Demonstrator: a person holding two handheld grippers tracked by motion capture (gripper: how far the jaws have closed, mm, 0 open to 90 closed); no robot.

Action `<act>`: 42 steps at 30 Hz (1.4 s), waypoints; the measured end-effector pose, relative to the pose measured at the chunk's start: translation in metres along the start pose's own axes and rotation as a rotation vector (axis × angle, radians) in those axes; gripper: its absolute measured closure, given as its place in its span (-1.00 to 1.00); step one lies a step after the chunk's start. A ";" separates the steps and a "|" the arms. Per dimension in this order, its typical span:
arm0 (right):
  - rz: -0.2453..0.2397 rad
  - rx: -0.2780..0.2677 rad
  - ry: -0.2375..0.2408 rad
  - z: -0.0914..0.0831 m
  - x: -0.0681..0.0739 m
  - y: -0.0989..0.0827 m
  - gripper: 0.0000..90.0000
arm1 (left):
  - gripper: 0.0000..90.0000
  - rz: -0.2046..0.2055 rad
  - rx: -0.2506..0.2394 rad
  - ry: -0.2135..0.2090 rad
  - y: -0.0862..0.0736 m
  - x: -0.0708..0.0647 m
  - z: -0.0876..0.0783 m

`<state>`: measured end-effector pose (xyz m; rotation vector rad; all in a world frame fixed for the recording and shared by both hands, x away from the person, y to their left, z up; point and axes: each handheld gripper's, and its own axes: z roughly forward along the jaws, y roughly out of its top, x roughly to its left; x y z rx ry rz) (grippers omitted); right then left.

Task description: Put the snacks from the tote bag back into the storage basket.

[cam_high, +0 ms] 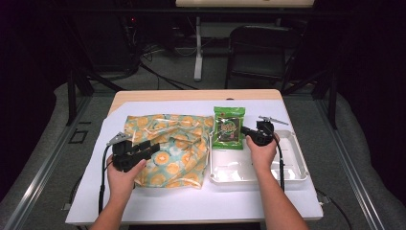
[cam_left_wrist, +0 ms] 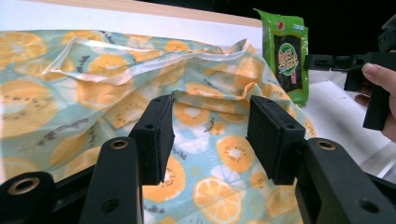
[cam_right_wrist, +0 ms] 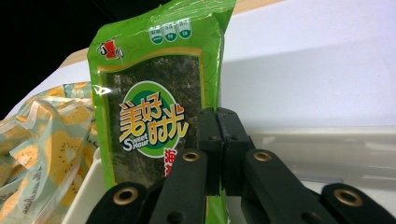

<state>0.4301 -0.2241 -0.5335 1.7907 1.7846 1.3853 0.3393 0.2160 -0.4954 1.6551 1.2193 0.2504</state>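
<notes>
A green snack packet with a dark window stands tilted at the left end of the white tray. My right gripper is shut on the packet's right edge; in the right gripper view the two pads pinch the foil of the packet. A crumpled bag printed with orange and kiwi slices lies left of the tray. My left gripper hovers over the bag's left part, open, and in its own view the jaws stand wide with only the bag behind them.
A white sheet covers the wooden table. The tray's right part is bare plastic. The bag's clear zip strip runs along its far edge. Beyond the table stand a dark chair and table legs.
</notes>
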 end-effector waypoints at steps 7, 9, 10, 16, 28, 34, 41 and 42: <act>-0.007 -0.008 -0.013 0.001 0.003 -0.001 0.86 | 0.12 -0.020 0.001 0.004 -0.002 0.007 -0.002; -0.006 -0.010 -0.004 -0.001 0.003 -0.001 0.74 | 0.12 -0.026 -0.001 0.002 -0.002 0.008 -0.002; -0.006 -0.010 -0.004 -0.001 0.003 -0.001 0.74 | 0.12 -0.026 -0.001 0.002 -0.002 0.008 -0.002; -0.027 -0.037 -0.005 -0.008 0.008 0.000 0.46 | 0.11 -0.029 -0.001 0.005 -0.002 0.010 -0.003; -0.109 -0.047 -0.030 -0.013 0.014 0.000 0.16 | 0.08 -0.033 -0.012 0.021 0.000 0.016 -0.004; -0.152 -0.045 -0.026 -0.016 0.021 -0.002 0.12 | 0.07 -0.046 -0.025 0.026 0.001 0.020 -0.005; -0.255 -0.021 -0.036 -0.022 0.032 -0.007 0.03 | 0.06 -0.059 -0.050 0.036 0.005 0.028 -0.001; -0.262 -0.021 -0.034 -0.023 0.034 -0.008 0.02 | 0.07 -0.060 -0.053 0.041 0.005 0.030 -0.001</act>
